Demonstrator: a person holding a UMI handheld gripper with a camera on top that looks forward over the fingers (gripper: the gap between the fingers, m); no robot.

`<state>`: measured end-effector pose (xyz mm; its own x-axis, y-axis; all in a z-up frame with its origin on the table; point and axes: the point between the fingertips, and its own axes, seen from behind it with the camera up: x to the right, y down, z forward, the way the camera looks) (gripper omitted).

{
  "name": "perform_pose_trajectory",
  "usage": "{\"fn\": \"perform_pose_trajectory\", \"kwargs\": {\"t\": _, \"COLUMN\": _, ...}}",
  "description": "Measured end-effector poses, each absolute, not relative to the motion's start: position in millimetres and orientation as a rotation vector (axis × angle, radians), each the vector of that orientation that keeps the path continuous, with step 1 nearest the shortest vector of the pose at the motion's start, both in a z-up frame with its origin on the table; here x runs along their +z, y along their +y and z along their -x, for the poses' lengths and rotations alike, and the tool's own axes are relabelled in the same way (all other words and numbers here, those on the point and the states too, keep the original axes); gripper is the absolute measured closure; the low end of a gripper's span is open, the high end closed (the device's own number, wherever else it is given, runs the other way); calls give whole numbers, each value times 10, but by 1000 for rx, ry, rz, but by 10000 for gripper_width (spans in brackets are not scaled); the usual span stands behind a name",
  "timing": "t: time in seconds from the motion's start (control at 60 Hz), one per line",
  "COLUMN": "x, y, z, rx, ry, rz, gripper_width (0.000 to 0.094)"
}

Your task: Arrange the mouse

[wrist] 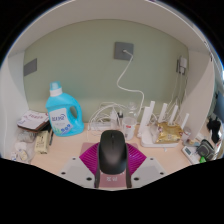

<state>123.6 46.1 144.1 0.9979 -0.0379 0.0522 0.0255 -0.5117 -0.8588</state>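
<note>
A black computer mouse (111,150) lies lengthwise between my two fingers, its nose pointing away from me. My gripper (111,160) is shut on it, with the pink pads (90,160) pressing on its left and right sides. The mouse covers most of the space between the pads and hides the desk surface right under it. The light desk (80,148) spreads out beyond the fingers.
A blue detergent bottle (64,112) stands ahead to the left, with small boxes (34,128) beside it. A white router with antennas (160,126) sits ahead to the right, and a cable runs up to a wall socket (124,50). More items (205,150) lie at the far right.
</note>
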Motion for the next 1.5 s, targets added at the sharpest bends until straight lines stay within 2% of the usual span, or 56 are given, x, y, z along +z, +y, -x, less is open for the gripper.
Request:
{"fn": "perform_pose_trajectory", "kwargs": {"t": 0.117, "x": 782, "y": 866, "z": -1341, "rx": -59, "ry": -3, "rz": 2208, "gripper_width": 586}}
{"fn": "perform_pose_trajectory", "kwargs": {"t": 0.217, "x": 209, "y": 937, "z": -1373, "rx": -48, "ry": 3, "rz": 2307, "gripper_width": 583}}
{"fn": "perform_pose_trajectory", "kwargs": {"t": 0.3, "x": -35, "y": 915, "z": -1373, "rx": -51, "ry": -10, "rz": 2346, "gripper_width": 527}}
{"fn": "perform_pose_trajectory", "kwargs": {"t": 0.417, "x": -130, "y": 849, "z": -1335, "rx": -40, "ry": -35, "rz": 2366, "gripper_width": 419}}
{"fn": "perform_pose_trajectory", "kwargs": {"t": 0.533, "x": 39, "y": 739, "z": -1340, "rx": -82, "ry": -34, "rz": 2345, "gripper_width": 68}}
{"fn": "perform_pose_trajectory", "kwargs": {"t": 0.583, "x": 157, "y": 657, "z": -1324, "rx": -86, "ry": -29, "rz": 2335, "gripper_width": 112}}
{"fn": "perform_pose_trajectory", "kwargs": {"t": 0.683, "x": 455, "y": 395, "z": -1275, "rx": -110, "ry": -10, "rz": 2306, "gripper_width": 81}}
{"fn": "perform_pose_trajectory", "kwargs": {"t": 1.017, "x": 1450, "y": -959, "z": -1053, "rx": -213, "ry": 24, "rz": 2185, "gripper_width": 87}}
{"fn": "perform_pose_trajectory", "kwargs": {"t": 1.25, "x": 1737, "y": -1606, "z": -883, "rx": -227, "ry": 12, "rz": 2151, "gripper_width": 86}}
{"fn": "perform_pose_trajectory", "kwargs": {"t": 1.5, "x": 1849, "y": -1809, "z": -814, "rx": -212, "ry": 25, "rz": 2143, "gripper_width": 90}}
